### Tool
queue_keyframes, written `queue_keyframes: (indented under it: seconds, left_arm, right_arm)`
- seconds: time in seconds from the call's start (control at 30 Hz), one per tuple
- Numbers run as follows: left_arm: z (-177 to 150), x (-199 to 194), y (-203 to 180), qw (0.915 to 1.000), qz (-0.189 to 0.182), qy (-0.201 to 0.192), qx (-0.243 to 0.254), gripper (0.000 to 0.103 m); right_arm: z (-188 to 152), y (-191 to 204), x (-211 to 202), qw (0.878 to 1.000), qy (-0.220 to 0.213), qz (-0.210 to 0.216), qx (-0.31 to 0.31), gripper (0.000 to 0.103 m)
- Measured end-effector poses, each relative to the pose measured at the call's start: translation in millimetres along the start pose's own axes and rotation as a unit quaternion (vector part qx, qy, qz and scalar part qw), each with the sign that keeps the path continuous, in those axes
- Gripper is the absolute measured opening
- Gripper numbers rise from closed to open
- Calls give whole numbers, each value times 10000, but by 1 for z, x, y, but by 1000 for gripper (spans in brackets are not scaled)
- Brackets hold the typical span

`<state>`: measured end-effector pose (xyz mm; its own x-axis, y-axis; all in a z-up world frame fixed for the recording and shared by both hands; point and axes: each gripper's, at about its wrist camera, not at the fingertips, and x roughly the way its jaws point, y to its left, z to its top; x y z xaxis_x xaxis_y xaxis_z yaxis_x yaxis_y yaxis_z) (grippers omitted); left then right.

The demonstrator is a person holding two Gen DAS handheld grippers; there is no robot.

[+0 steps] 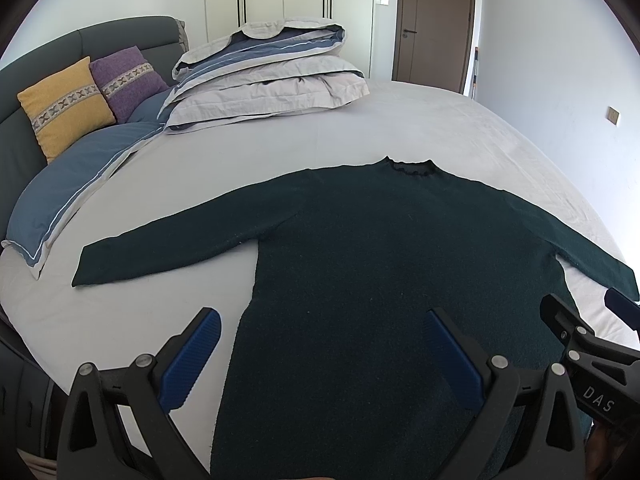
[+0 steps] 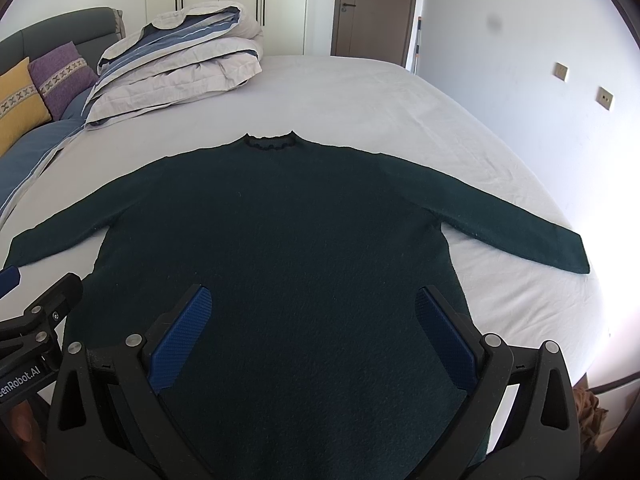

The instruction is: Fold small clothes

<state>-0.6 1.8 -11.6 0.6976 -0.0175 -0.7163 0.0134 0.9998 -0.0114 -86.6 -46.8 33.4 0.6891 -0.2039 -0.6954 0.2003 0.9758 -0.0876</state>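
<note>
A dark green long-sleeved sweater point(image 1: 360, 248) lies flat on the white bed sheet point(image 1: 420, 128), collar away from me and both sleeves spread out to the sides. It also shows in the right wrist view point(image 2: 288, 232). My left gripper point(image 1: 322, 344) is open and empty, held above the sweater's lower left edge. My right gripper point(image 2: 314, 320) is open and empty above the sweater's lower middle. The right gripper also shows at the right edge of the left wrist view point(image 1: 584, 320), and the left gripper at the left edge of the right wrist view point(image 2: 36, 300).
A folded grey and blue duvet point(image 1: 272, 68) sits at the far left of the bed. Yellow point(image 1: 64, 104) and purple point(image 1: 128, 80) cushions lean on the dark headboard point(image 1: 48, 52). A blue pillow point(image 1: 76, 184) lies at the left. A brown door point(image 1: 436, 20) and a wall stand beyond the bed.
</note>
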Motion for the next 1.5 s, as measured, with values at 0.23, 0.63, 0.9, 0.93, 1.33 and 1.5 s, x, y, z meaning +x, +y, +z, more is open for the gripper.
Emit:
queue_keyframes:
  seconds: [0.23, 0.63, 0.9, 0.93, 1.33, 1.5]
  left_arm:
    - [0, 1, 0, 10000, 10, 3, -10, 103]
    - [-6, 6, -9, 9991, 282, -167, 275, 103]
    - [-1, 46, -5, 9974, -479, 543, -46, 103]
    - [-1, 51, -9, 9965, -523, 644, -33, 103]
    - [16, 92, -51, 9921, -865, 905, -57, 103]
    - [28, 97, -58, 9918, -1004, 783, -129, 103]
  right_arm:
    - [0, 1, 2, 10000, 19, -3, 11, 103]
    - [-3, -77, 20, 9915, 80, 632, 1139, 102]
    - [-44, -302, 47, 9181, -158, 622, 3911, 81]
    - [-51, -330, 53, 9034, -128, 578, 4247, 77]
    - [-104, -501, 110, 8192, -518, 550, 5685, 58]
    - [-91, -524, 141, 8166, -463, 527, 5729, 38]
